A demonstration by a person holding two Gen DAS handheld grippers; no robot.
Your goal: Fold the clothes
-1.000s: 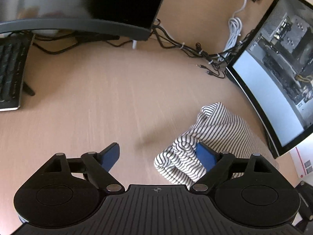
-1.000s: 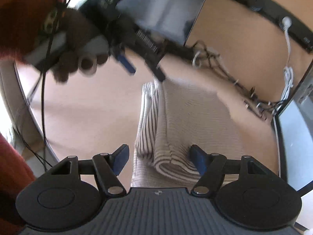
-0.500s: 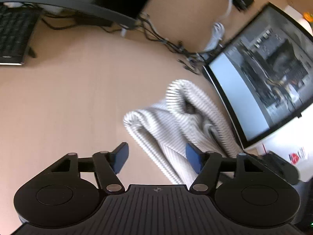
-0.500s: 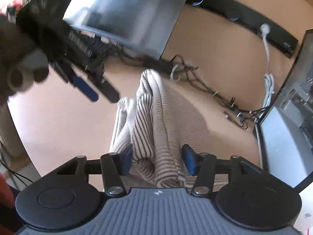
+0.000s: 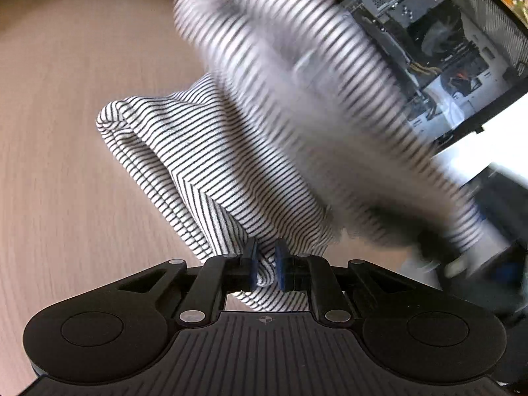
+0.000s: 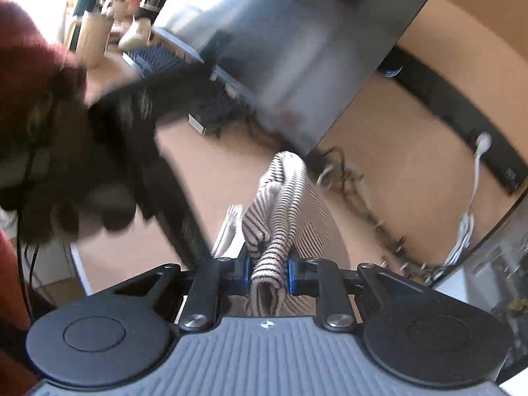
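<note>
A white garment with thin black stripes (image 5: 214,165) rises in a bunched heap from the wooden desk (image 5: 49,132); its upper part is blurred by motion. My left gripper (image 5: 265,267) is shut on a fold of its lower edge. In the right wrist view my right gripper (image 6: 268,269) has its jaws closing, and the blue pads press on a thick roll of the same striped garment (image 6: 283,198), which stands up ahead of it. The left gripper's dark body (image 6: 132,151) is a blur at the left, held by a person's hand (image 6: 66,204) in a red sleeve (image 6: 19,66).
A lit screen (image 5: 429,49) stands close on the right of the garment. A dark monitor (image 6: 297,49) stands at the back, with a keyboard (image 6: 155,57) to its left. A tangle of cables (image 6: 356,191) and a white cord (image 6: 468,224) lie behind the garment.
Both grippers went from wide open to closed on the striped garment. The left one moved in onto the cloth, and the cloth has risen off the desk into a bunched heap.
</note>
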